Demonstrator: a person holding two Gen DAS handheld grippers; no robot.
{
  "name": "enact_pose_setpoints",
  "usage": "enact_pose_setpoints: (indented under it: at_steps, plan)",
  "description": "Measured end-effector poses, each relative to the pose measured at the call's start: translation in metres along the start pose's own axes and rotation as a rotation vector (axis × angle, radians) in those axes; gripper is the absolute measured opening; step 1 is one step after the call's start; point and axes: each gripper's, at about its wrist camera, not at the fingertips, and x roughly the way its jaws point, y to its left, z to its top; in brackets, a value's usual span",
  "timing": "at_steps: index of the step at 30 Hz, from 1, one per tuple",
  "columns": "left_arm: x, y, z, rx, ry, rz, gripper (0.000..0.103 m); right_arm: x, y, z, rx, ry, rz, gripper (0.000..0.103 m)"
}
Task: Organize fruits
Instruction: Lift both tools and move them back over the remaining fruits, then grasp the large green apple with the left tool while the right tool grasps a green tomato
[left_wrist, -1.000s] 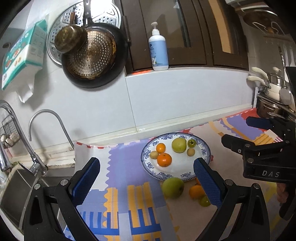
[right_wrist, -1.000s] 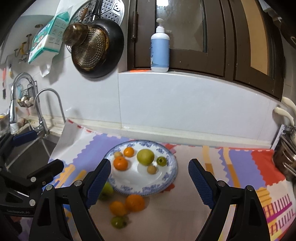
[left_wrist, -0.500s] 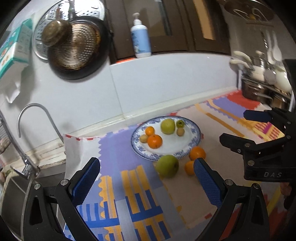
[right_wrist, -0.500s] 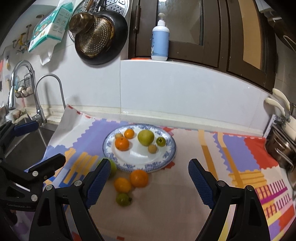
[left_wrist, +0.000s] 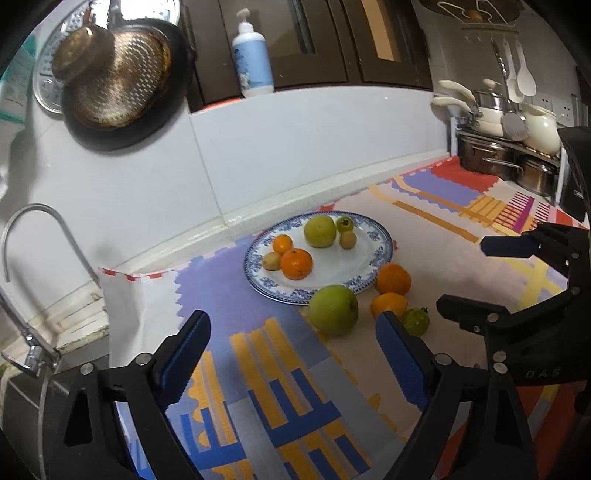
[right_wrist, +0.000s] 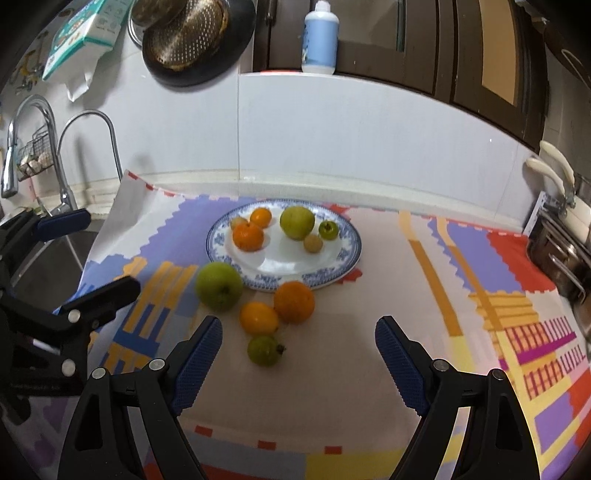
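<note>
Beside right claw, small green fruit, half-hidden leftward

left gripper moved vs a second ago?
Yes. The left gripper has come down and in toward the fruit: the plate sits higher in its view, and the green apple now shows between its fingers. Its jaws have just been closing, gripping nothing.
</note>
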Motion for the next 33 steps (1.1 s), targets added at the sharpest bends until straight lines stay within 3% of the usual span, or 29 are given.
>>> enact_pose_setpoints:
  at_steps: [10,21,33]
  plan:
    - [0.048,0.005,-0.005,0.000,0.092,-0.180,0.074,0.036,0.005,-0.014,0.039,0.111,0.063,0.062]
    - [0.085,0.000,-0.001,-0.021,0.123,-0.241,0.066,0.062,0.001,-0.019,0.079,0.176,0.106,0.044]
    - [0.105,-0.003,0.001,-0.058,0.156,-0.272,0.052,0.071,-0.004,-0.018,0.113,0.187,0.146,0.035]
